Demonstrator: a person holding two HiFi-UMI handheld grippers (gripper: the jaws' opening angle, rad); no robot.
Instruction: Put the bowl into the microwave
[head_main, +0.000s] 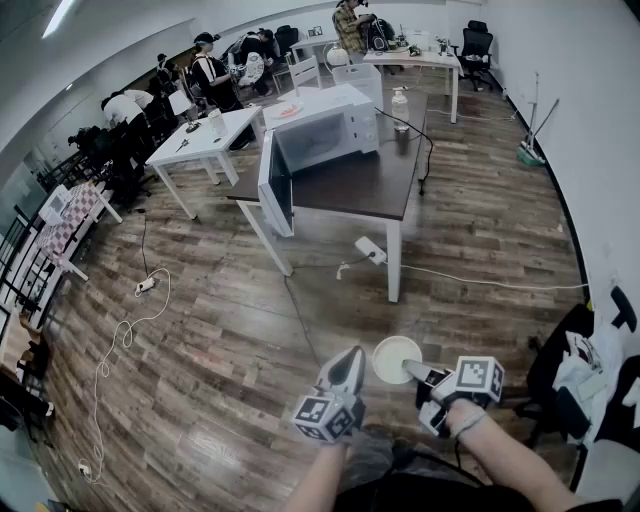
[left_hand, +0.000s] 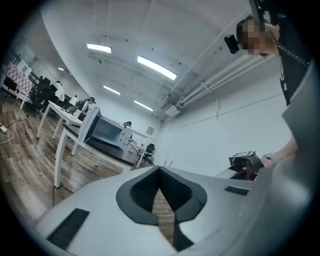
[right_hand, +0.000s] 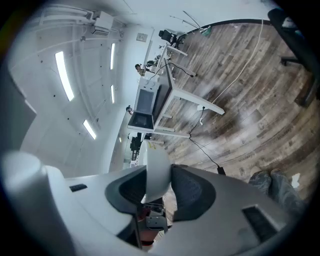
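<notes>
Head view: the bowl (head_main: 395, 358) was gripped by its rim in the right gripper (head_main: 416, 372); the microwave (head_main: 325, 130) lay well apart toward 12 o'clock on the dark surface (head_main: 370, 185), its door (head_main: 275, 185) open. Left gripper view: the left gripper (left_hand: 160, 172) was closed on nothing. Right gripper view: the microwave was seen at 12 o'clock beyond the clamped bowl.

Wood-plank floor (head_main: 220, 330), white walls (head_main: 590, 120), dark worktop (head_main: 360, 185) on white legs, white tables (head_main: 205, 140) at the left, black office chairs (head_main: 477, 45) at the far end, loose cables (head_main: 120, 340) across the floor, long ceiling strip lights (left_hand: 156, 67)
</notes>
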